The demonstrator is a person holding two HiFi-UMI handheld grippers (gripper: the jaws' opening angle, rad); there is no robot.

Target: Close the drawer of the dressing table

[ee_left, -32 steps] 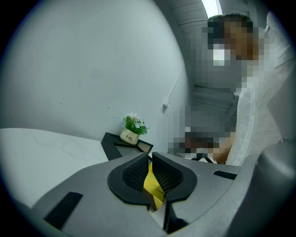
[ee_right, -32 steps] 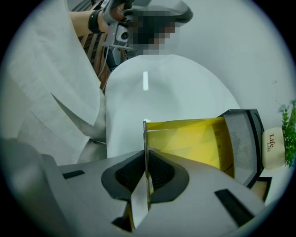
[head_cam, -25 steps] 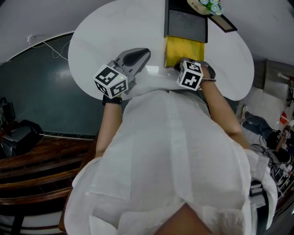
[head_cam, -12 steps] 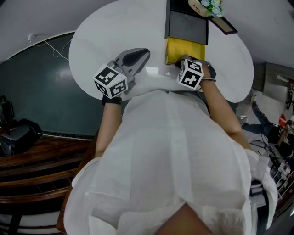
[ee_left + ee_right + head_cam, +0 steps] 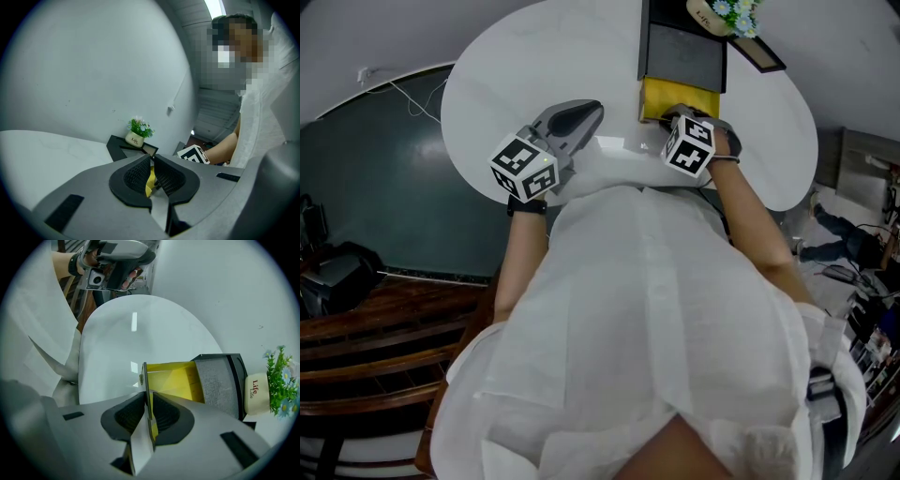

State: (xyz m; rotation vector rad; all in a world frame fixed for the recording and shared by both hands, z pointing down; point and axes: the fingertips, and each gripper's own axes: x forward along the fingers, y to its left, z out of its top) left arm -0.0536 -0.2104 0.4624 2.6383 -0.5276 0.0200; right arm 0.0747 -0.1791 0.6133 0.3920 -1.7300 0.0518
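Counter (image 5: 506, 66): white, carrying a black box (image 5: 682, 52).
Drawer (image 5: 173, 378): yellow, sticking partway out of the box. I judge it needs pushing home.
My right gripper (image 5: 148, 405): jaws pinching the drawer's front panel, just eased slightly.
My left gripper (image 5: 152, 177): jaws together, empty.

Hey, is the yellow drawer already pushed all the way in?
No, the yellow drawer sticks out of its dark case, with its yellow inside showing.
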